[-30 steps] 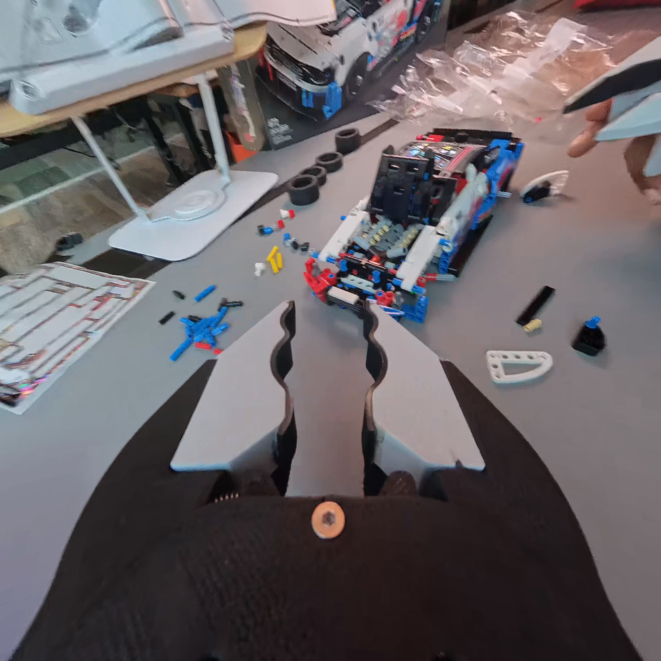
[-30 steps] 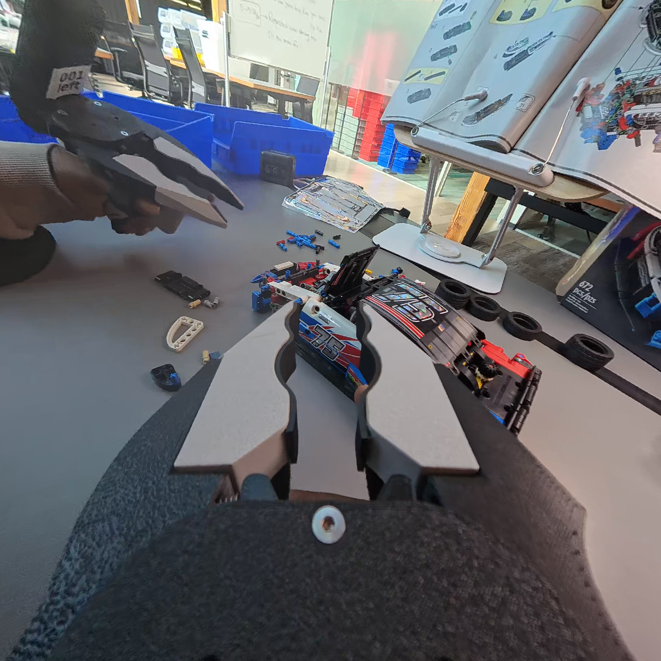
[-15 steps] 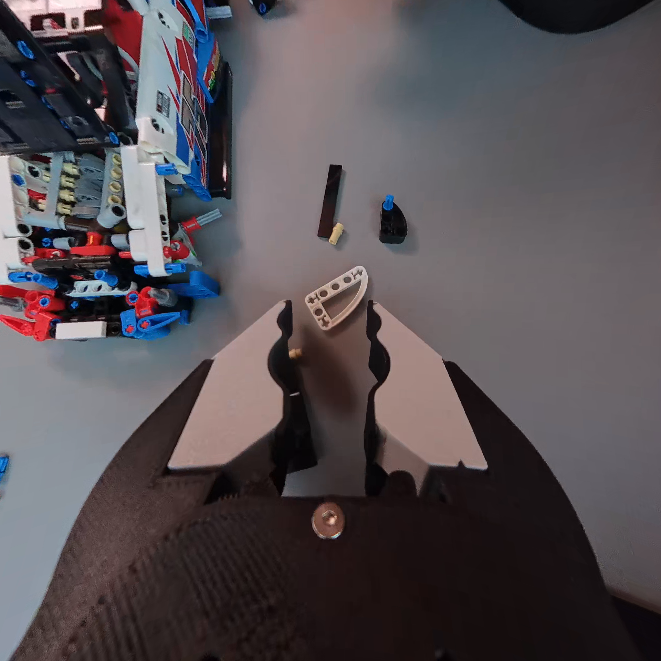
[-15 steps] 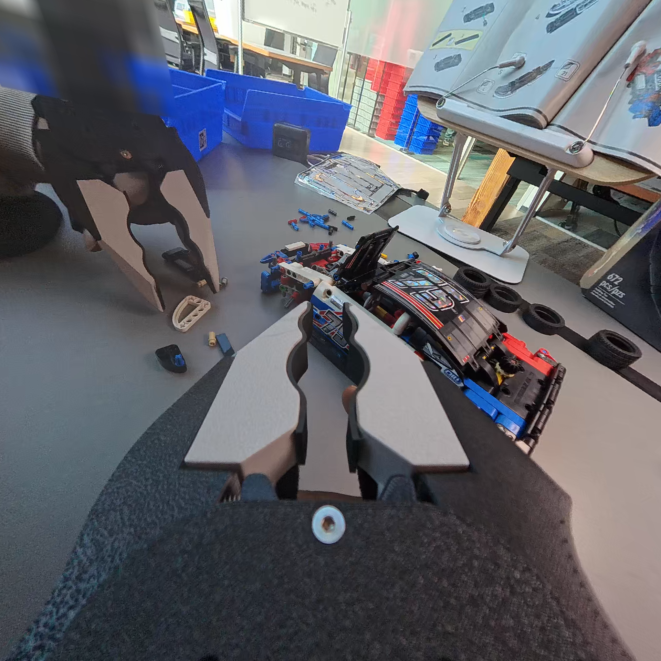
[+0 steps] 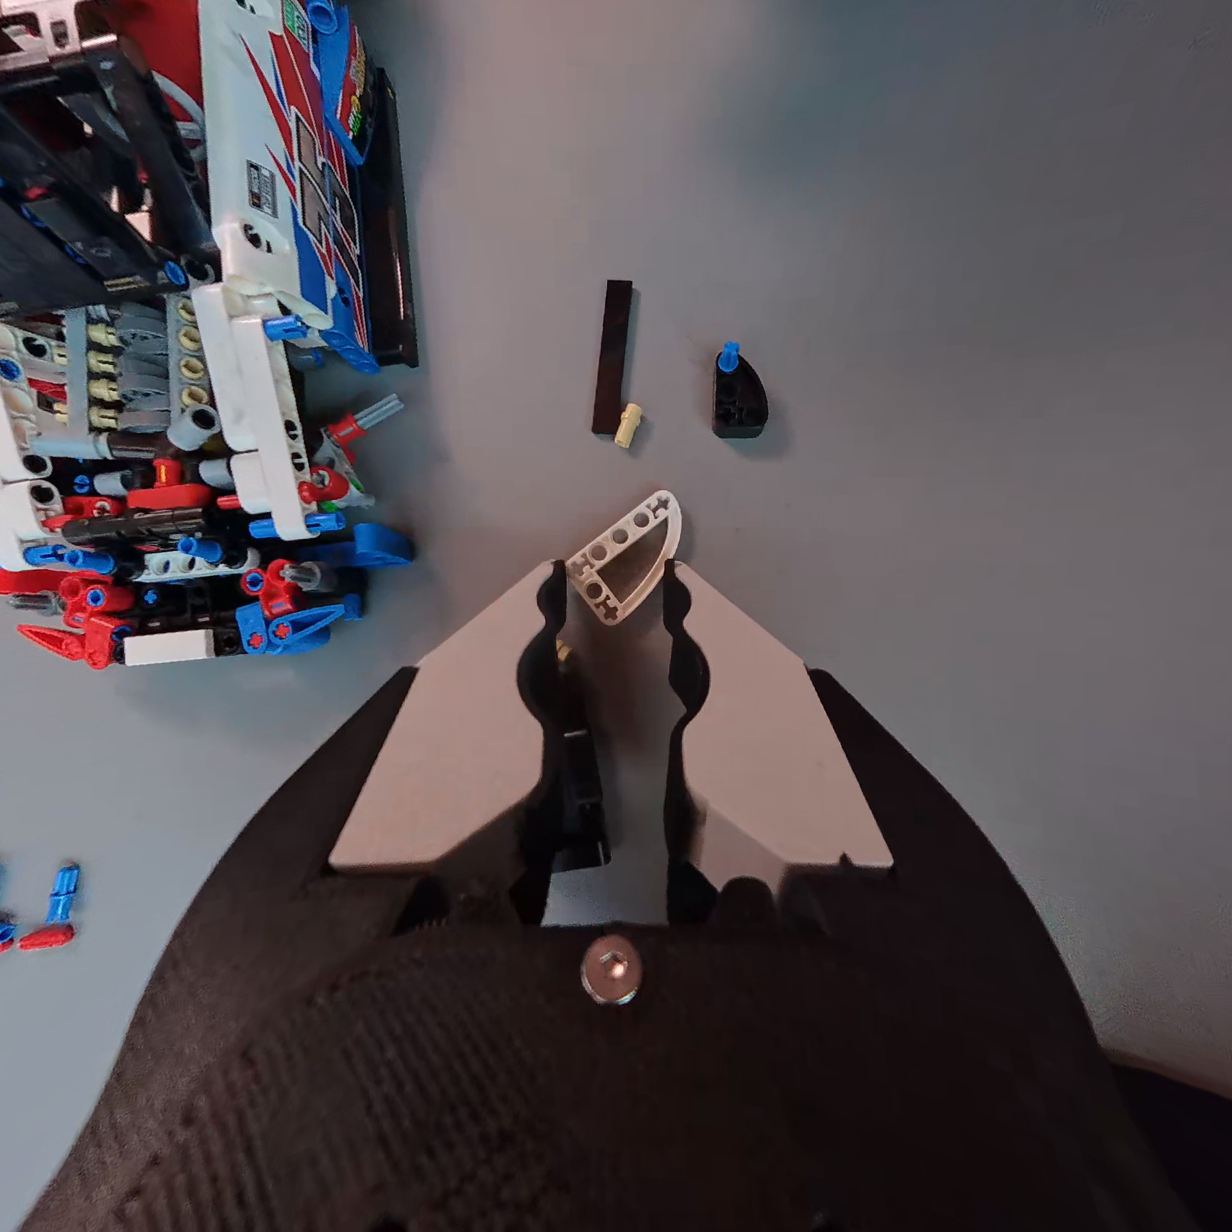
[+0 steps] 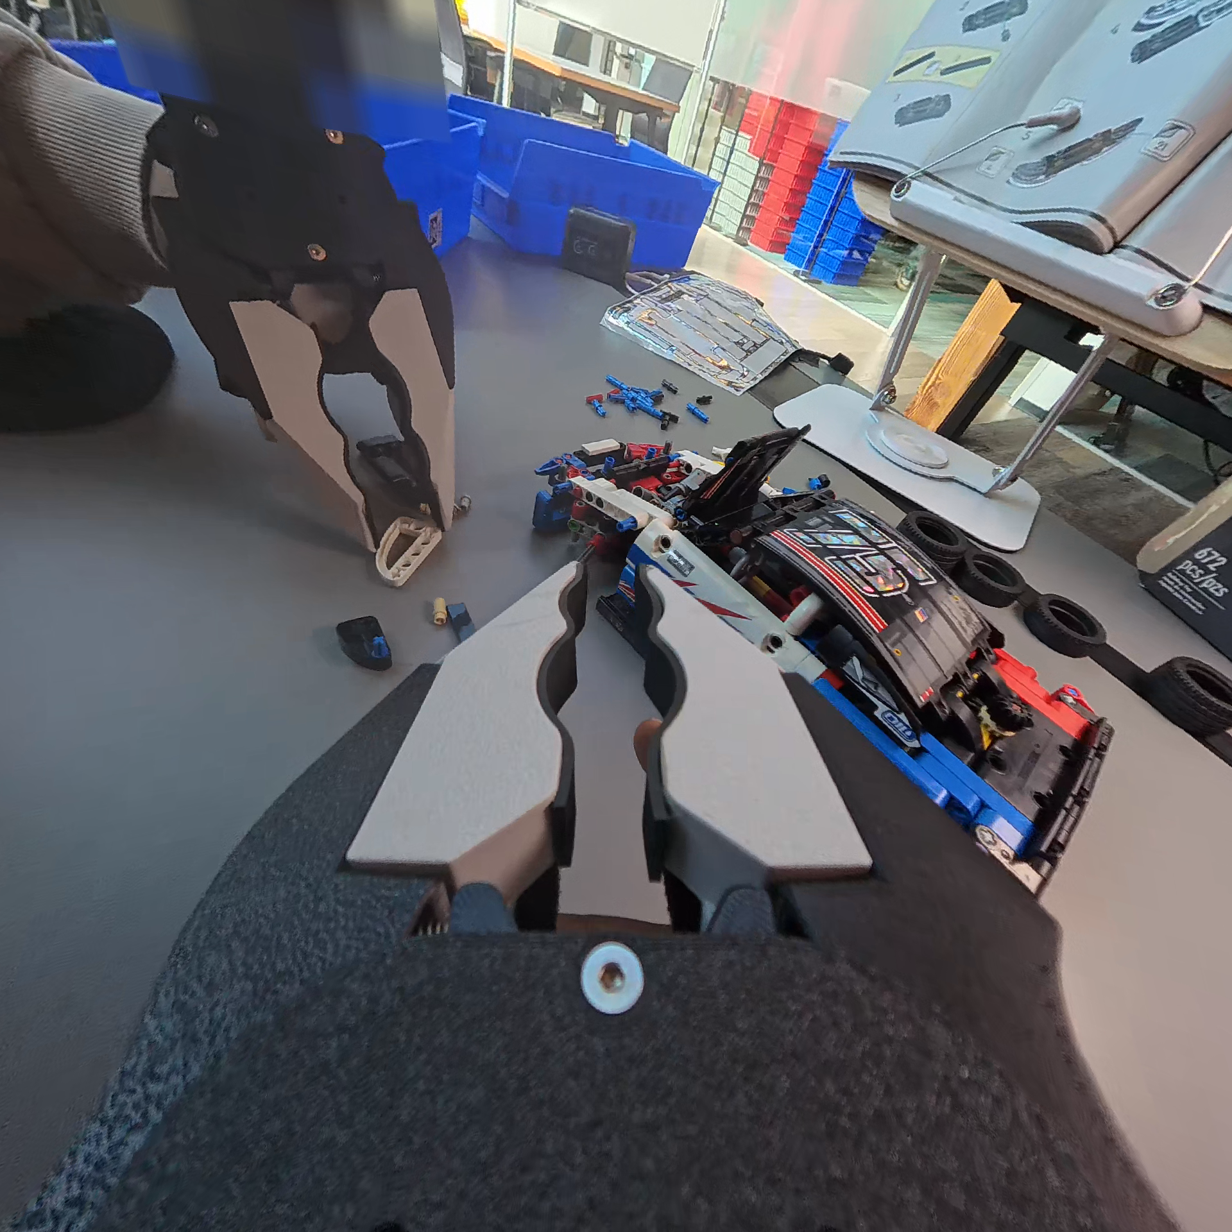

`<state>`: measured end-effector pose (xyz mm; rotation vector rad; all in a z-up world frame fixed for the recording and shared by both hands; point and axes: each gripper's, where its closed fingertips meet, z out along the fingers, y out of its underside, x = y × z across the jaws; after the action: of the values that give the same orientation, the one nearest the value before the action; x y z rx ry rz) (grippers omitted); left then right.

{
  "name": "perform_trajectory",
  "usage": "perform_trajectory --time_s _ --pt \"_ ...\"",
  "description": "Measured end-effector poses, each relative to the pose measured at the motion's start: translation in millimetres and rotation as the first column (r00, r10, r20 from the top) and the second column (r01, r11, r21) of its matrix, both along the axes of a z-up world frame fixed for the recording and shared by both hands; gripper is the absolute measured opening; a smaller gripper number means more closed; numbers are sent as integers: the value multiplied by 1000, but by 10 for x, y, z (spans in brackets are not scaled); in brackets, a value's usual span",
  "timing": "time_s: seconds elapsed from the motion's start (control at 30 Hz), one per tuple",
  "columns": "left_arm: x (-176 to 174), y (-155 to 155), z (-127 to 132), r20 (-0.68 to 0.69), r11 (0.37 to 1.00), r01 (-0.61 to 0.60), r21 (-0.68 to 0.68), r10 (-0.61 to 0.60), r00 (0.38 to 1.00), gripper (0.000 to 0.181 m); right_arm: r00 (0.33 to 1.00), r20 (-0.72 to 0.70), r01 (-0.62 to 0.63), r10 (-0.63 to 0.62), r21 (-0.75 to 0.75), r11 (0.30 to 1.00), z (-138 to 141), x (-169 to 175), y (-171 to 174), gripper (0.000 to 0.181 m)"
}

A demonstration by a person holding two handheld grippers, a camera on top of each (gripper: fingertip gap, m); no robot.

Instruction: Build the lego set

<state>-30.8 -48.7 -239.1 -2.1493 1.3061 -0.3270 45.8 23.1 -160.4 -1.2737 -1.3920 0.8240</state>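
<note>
Landmark: white curved lego panel (image 5: 625,559), flat on the grey table (image 5: 933,333).
Lego car (image 5: 200,333): left of the panel, well apart; part-built, white, blue, red and black, its nose of red and blue pieces level with the panel.
Loose pins (image 5: 57,900): blue and red, far left of the panel, past the car.
Left gripper (image 5: 614,567): pointing down at the table, jaws parted, one tip at each side of the panel's near end; nothing clamped.
Black piece (image 5: 577,767): behind the panel, under the left finger, mostly hidden.
Black strip (image 5: 615,357): beyond the panel, long axis running away from the gripper; a tan pin (image 5: 628,425) touching its near end.
Black curved piece (image 5: 738,400): beyond and right of the panel, a blue pin standing from its far end.
Panel axis: long side slanting from near-left to far-right, pointed tip away from the gripper.
Right gripper (image 6: 612,577): apart from the panel, hovering beside the car, jaws narrowly parted and empty.
Change: half a second ago the left tips sat short of the panel; they now straddle it. The right jaws stand slightly wider than then.
</note>
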Motion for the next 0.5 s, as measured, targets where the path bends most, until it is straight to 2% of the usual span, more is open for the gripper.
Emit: perform_trajectory --time_s 0.03,0.2,0.37,0.5 --pt "2 7 28 20 1000 -12 12 12 1000 27 1000 11 -13 13 -3 1000 -20 -6 -25 11" --pt "-22 72 312 166 985 -129 110 110 980 26 997 36 -74 75 -28 997 -70 -25 -145 12" --pt "86 129 597 388 948 -275 163 194 901 26 990 17 -142 143 -82 987 -60 -46 -272 16" --pt "262 129 669 423 932 -287 223 173 889 26 973 -26 -229 228 -107 967 7 -73 -470 21"
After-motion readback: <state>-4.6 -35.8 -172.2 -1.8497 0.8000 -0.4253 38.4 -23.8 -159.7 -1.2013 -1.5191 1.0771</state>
